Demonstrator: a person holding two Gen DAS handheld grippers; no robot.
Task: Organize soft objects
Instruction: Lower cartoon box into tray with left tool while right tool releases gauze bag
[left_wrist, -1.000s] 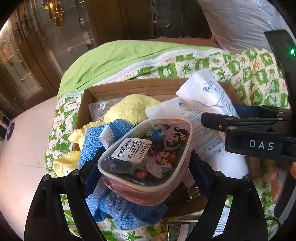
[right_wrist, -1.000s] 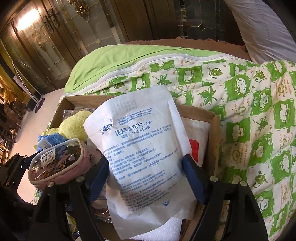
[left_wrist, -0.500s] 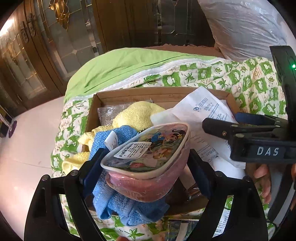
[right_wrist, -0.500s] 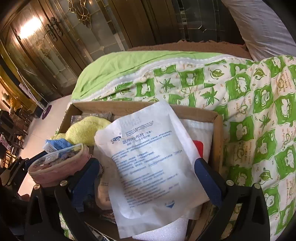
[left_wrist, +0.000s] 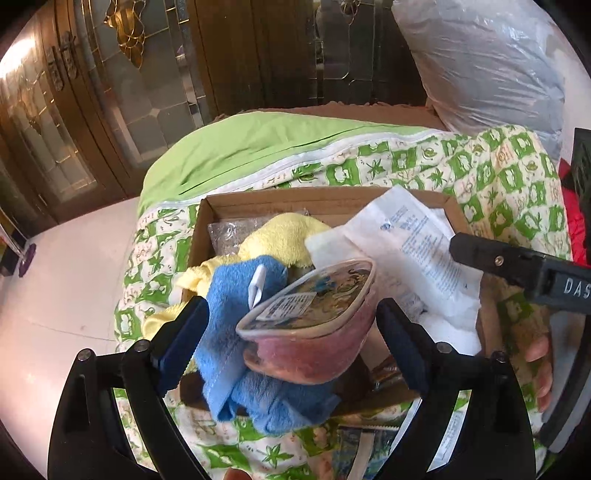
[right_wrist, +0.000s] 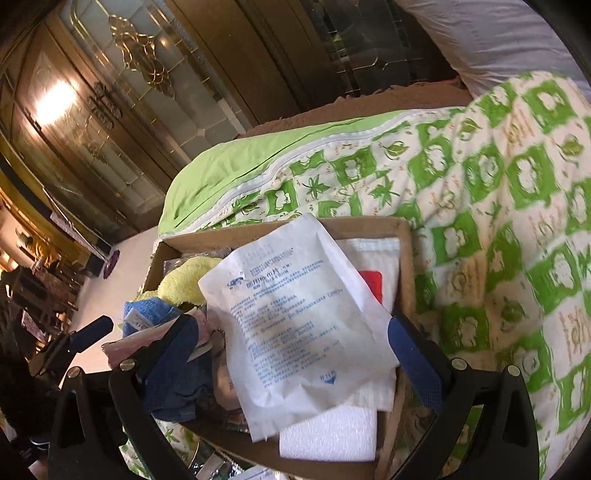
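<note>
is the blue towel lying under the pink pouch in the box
Yes, the pink pouch rests on the blue towel, which spills over the cardboard box's near edge.

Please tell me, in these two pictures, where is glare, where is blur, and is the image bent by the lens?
Left wrist view: sharp on the pink pouch; the floor is washed out bright; edges curve, corners black. Right wrist view: a strong light reflection glares on the cabinet door; the quilt is smeared at the right; the white packet print is soft but partly legible; same fisheye bending.

Glazed wooden doors (left_wrist: 122, 110) — pale floor (left_wrist: 62, 295)
</note>
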